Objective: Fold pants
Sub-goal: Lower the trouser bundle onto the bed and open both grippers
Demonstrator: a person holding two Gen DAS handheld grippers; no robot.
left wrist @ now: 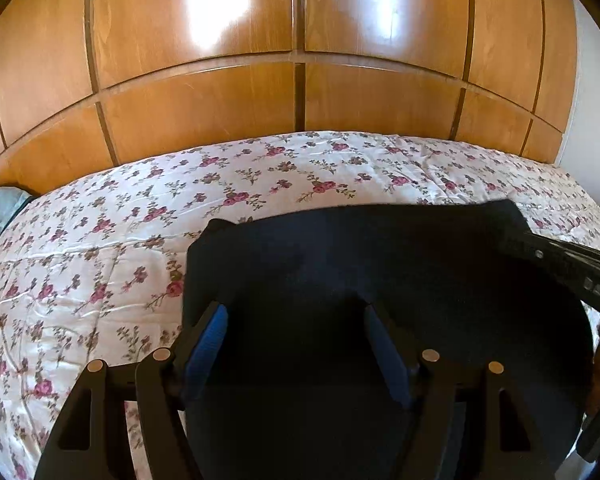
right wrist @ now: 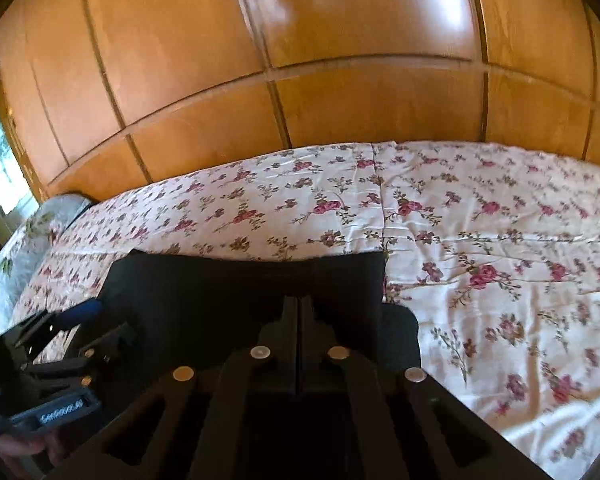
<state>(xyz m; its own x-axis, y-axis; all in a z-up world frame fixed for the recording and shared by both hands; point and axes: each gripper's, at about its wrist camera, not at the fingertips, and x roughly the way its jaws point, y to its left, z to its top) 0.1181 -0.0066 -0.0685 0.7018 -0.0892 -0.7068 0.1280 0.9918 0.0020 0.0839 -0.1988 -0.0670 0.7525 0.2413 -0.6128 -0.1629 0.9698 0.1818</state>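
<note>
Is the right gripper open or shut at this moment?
Shut. In the right wrist view the two fingers of the right gripper meet with no gap, over the dark pants. Whether cloth is pinched between them, I cannot tell.

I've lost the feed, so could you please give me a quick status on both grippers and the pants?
Left hand-held gripper open over dark pants. Right hand-held gripper shut on pants. Floral bedspread clear around them.

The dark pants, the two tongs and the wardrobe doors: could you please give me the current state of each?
Dark navy fabric pants: folded into a block, lying on the floral bedspread.
Left black tongs with blue pads: open, above the pants.
Right black tongs: shut; whether on the pants' cloth, cannot tell.
Glossy wooden wardrobe doors: closed.
</note>
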